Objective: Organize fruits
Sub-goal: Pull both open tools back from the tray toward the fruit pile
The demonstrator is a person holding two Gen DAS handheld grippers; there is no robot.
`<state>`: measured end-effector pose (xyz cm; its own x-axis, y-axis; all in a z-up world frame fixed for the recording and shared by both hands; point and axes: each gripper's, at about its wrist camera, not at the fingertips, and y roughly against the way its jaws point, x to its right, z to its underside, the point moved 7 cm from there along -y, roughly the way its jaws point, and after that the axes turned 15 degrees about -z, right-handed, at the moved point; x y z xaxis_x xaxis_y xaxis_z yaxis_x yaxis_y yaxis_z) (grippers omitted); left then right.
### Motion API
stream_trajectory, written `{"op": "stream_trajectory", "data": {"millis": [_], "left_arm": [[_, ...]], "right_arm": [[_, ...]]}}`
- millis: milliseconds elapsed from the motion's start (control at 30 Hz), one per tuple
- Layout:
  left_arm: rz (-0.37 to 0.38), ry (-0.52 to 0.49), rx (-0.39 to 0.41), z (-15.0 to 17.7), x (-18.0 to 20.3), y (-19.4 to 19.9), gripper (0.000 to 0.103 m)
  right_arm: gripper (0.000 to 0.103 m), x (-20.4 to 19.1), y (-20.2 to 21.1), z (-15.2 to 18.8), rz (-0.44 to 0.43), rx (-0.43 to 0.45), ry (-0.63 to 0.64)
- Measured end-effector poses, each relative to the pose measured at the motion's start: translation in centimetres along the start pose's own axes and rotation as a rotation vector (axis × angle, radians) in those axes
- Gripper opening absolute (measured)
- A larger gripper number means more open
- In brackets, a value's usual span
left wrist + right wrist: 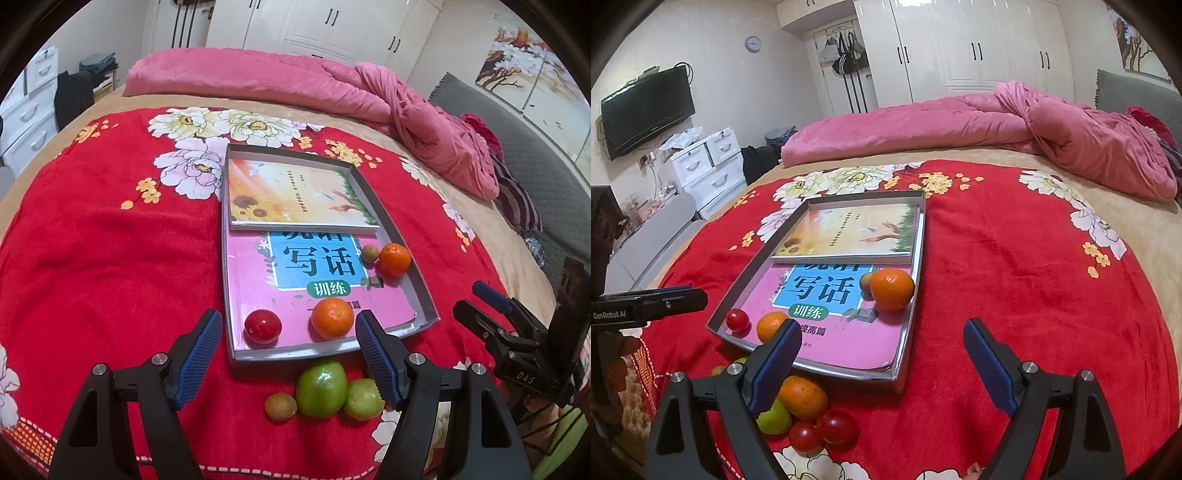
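Fruits are split between the shallow grey tray and the red floral blanket it sits on. Inside the tray, lying on a pink workbook, I see a cherry tomato near the near left corner, a mandarin beside it along the near edge, and another mandarin touching a small brownish fruit against the right wall. A second book with sunflowers fills the tray's far half. On the blanket just outside the near edge lie two green fruits, a small brownish one, an orange and two tomatoes. My left gripper hangs over that near edge, jaws spread, nothing between them. My right gripper is likewise spread wide and empty, over the tray's near right corner.
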<state>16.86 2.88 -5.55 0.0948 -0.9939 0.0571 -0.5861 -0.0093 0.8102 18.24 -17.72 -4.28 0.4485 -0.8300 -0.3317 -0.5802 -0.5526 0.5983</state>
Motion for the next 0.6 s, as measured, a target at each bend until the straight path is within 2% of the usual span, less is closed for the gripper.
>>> {"op": "stream_trajectory", "data": {"millis": [600], "left_arm": [[0.012,-0.036,-0.006,1.2,0.2,1.2,0.076]], "right_arm": [[0.089,-1.4,0.8,0.6,-0.024,-0.006,0.012]]}}
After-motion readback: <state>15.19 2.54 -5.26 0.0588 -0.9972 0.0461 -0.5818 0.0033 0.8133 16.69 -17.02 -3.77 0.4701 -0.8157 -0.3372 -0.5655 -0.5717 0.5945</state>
